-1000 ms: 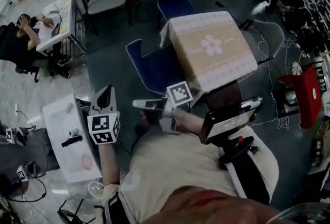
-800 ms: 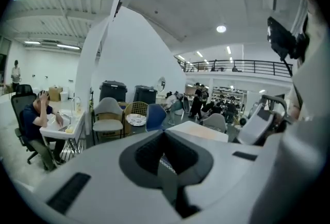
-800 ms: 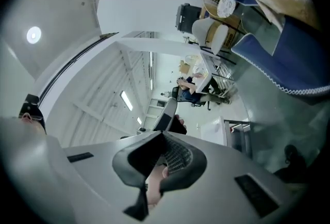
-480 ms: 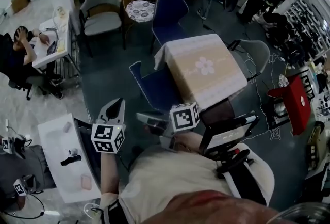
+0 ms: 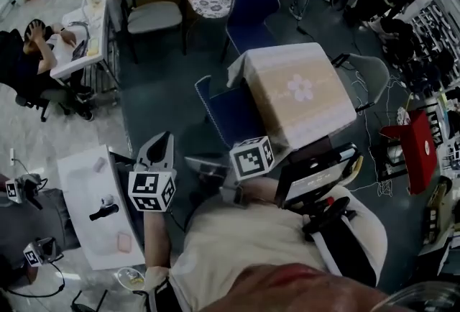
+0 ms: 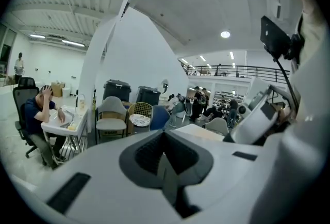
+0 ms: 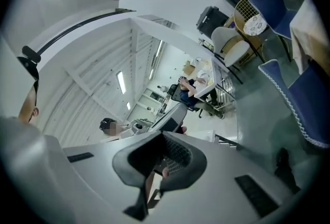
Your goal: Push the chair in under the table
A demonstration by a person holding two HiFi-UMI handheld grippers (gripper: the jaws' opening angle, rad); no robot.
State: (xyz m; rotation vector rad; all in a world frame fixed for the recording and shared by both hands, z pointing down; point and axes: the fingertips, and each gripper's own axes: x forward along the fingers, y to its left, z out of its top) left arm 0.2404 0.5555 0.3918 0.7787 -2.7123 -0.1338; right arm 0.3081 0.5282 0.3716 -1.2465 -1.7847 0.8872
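the blue chair [image 5: 226,113] is standing pulled out at the left side of the table [image 5: 316,113], in the middle of the head view, its seat just meeting the table's edge and, as far as i can judge, not yet pushed under; the left gripper [image 5: 157,147] and the right gripper [image 5: 194,162] are hovering below it, lower centre of the frame, apart from the chair, both with jaws pressed together and nothing between them; a push from closed tips on one end of the curved back is likely to turn the chair instead of sliding it, so a leg may catch a table leg or drag the hanging cloth [image 5: 244,62]; the tips may also slip off the padded rim; against a second ago, chair and table are sitting lower and further right in the frame yet lying the same to each other; the right gripper's marker cube is showing a rolled face and sitting lower.
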